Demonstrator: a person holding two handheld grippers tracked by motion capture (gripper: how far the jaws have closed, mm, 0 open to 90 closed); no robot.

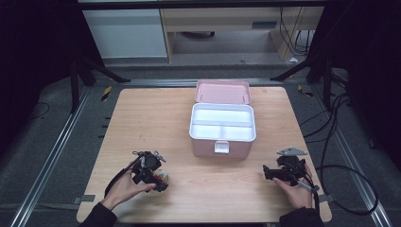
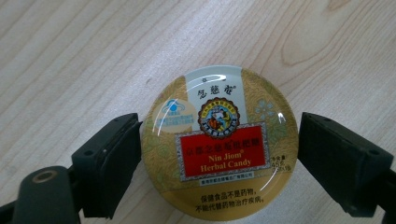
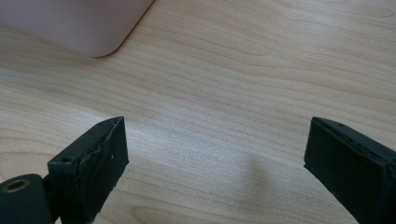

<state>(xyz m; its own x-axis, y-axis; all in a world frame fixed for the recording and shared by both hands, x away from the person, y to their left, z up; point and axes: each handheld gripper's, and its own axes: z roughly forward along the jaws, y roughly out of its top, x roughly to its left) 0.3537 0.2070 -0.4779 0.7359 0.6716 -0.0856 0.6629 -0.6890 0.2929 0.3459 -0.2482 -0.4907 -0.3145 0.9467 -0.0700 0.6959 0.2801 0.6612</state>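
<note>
From above, I sit at a pale wooden table (image 1: 156, 123) with a gripper in each hand: my left gripper (image 1: 152, 171) is low over a round gold candy tin (image 1: 162, 177) near the table's front left, while my right gripper (image 1: 283, 171) rests at the front right, well apart from it. Between and beyond them stands a pink storage box (image 1: 221, 137), its lid (image 1: 222, 91) tipped back and its white divided tray (image 1: 222, 122) open to view. Along my left gripper (image 2: 219, 154), the tin (image 2: 219, 144) lies flat on the wood, its lid reading "Nin Jiom Herbal Candy" on a red panel; my two black jaws stand spread on either side of it, the left-hand one just at the rim, the right-hand one a sliver clear, neither pressing in. Whether the nearer pad actually touches the tin I cannot tell. Along my right gripper (image 3: 215, 154), the jaws are spread wide over bare wood with nothing between them, and a rounded corner of the pink box (image 3: 79, 23) sits at the upper left, near but apart from the jaws.
</note>
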